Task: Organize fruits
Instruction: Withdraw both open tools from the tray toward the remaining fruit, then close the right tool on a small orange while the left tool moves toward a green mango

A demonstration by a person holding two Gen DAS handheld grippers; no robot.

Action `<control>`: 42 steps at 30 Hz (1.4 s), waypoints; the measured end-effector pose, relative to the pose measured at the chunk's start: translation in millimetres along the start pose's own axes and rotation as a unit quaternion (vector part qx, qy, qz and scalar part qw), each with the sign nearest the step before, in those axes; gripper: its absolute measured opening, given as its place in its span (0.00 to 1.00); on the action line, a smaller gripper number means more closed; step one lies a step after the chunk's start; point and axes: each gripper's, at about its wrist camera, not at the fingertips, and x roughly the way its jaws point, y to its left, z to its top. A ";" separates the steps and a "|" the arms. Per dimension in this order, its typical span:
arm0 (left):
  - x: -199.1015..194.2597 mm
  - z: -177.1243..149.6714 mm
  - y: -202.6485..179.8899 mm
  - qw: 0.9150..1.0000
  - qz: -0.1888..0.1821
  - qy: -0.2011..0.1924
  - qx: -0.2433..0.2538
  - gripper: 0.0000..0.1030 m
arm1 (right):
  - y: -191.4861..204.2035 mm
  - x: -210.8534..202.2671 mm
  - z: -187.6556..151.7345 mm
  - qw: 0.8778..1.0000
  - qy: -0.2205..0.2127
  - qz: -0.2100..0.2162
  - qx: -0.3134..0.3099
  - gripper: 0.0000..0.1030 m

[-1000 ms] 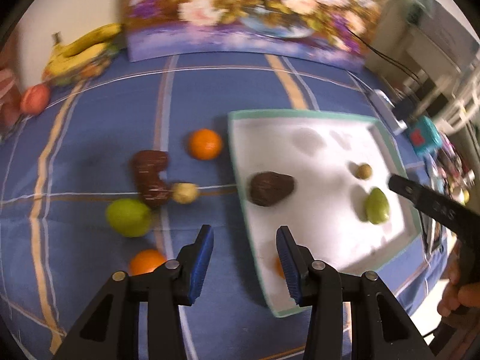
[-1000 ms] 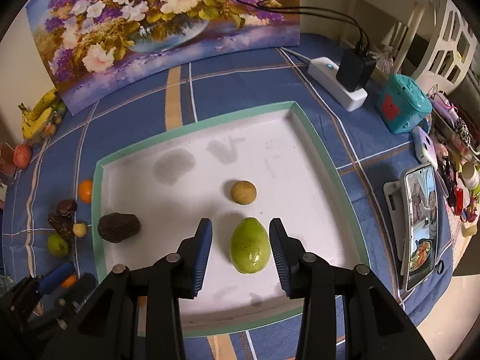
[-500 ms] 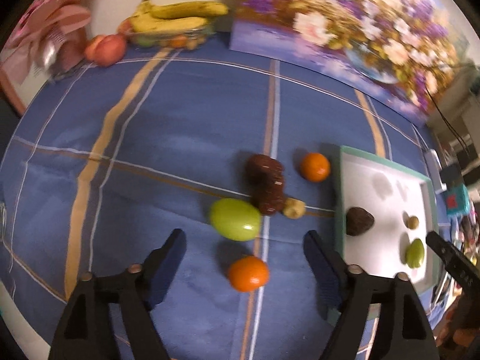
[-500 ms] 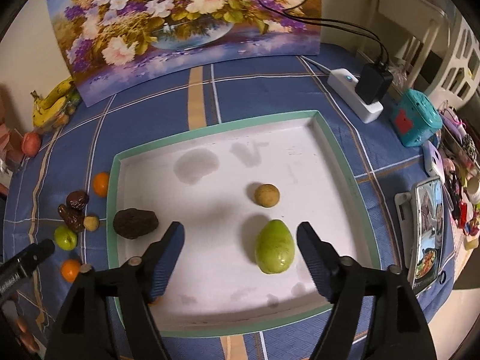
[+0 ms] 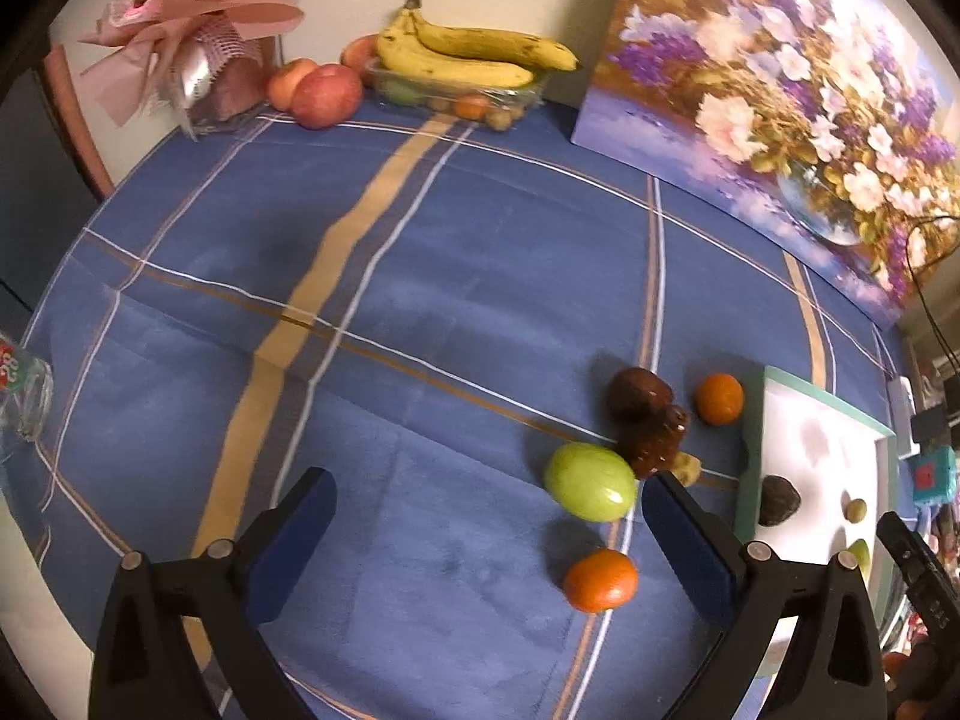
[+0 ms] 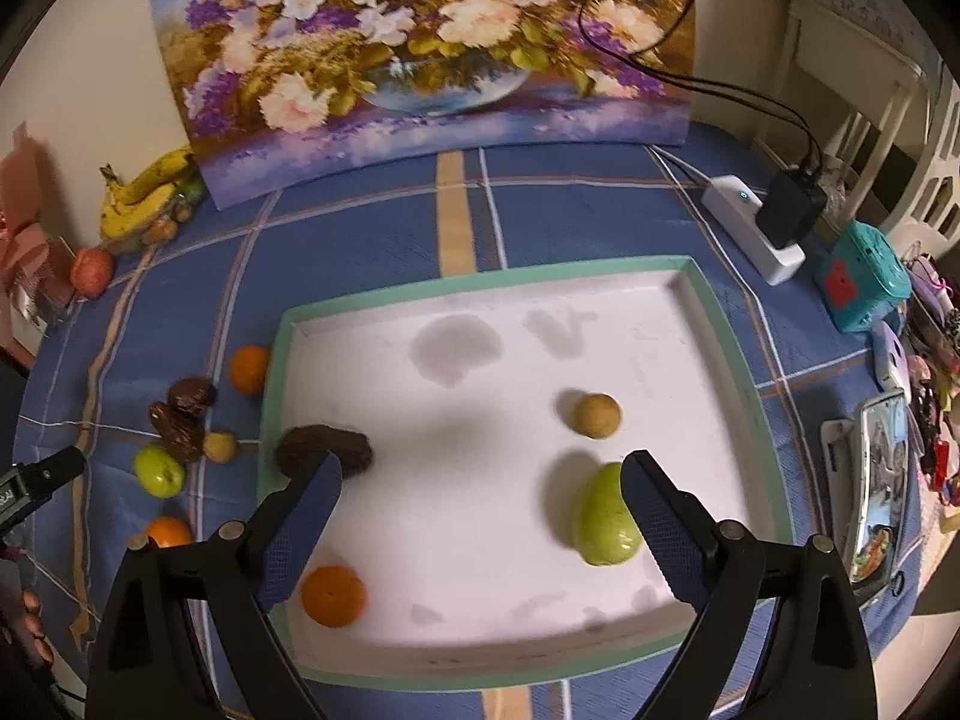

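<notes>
Both grippers had spread wide since 1 second earlier, left gripper [image 5: 486, 534] and right gripper [image 6: 480, 516] empty. 4 fruits lay inside the tray [image 6: 738, 360]; 6 waited left of it, nearest orange [image 5: 600, 580] included.

In the right wrist view, the right tool's [image 6: 480, 483] left finger covers part of the dark fruit [image 6: 336, 447], its right finger the green fruit's [image 6: 600, 519] edge. A small yellowish fruit [image 5: 687, 469] sits half hidden behind the left tool's [image 5: 486, 510] right finger.
</notes>
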 end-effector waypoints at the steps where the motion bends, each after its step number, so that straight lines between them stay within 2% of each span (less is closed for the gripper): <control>1: -0.4 0.5 2.0 1.000 0.003 -0.001 -0.001 1.00 | 2.9 -0.7 0.6 1.000 -0.004 0.004 -0.001 0.92; 8: -2.1 2.1 10.9 1.000 0.011 -0.012 -0.004 1.00 | 29.8 -0.6 2.9 0.999 -0.021 0.037 -0.006 0.92; 12: -3.3 3.1 14.8 1.000 -0.004 -0.021 -0.008 1.00 | 45.4 -2.1 2.1 0.998 -0.037 0.050 -0.018 0.92; 24: -12.6 9.9 19.3 0.999 -0.031 -0.031 -0.008 1.00 | 79.6 1.7 1.4 0.993 -0.024 0.112 -0.028 0.92; 28: -11.4 11.3 19.6 0.998 -0.054 -0.019 -0.007 1.00 | 93.4 2.8 -0.7 0.991 -0.020 0.123 -0.043 0.92; 32: -17.4 11.4 17.6 0.998 -0.045 -0.051 0.011 1.00 | 102.8 8.0 -2.7 0.991 -0.009 0.121 -0.054 0.92; 34: -19.3 12.4 20.1 0.997 -0.054 -0.056 0.007 1.00 | 105.2 9.8 -3.7 0.991 -0.008 0.121 -0.055 0.92; 36: -17.9 14.2 22.5 0.997 -0.067 -0.046 0.002 1.00 | 108.0 11.3 -4.6 0.991 -0.005 0.121 -0.058 0.92; 42: -14.4 15.2 24.4 0.998 -0.062 -0.025 0.001 1.00 | 116.6 14.1 -7.5 0.990 0.001 0.123 -0.062 0.92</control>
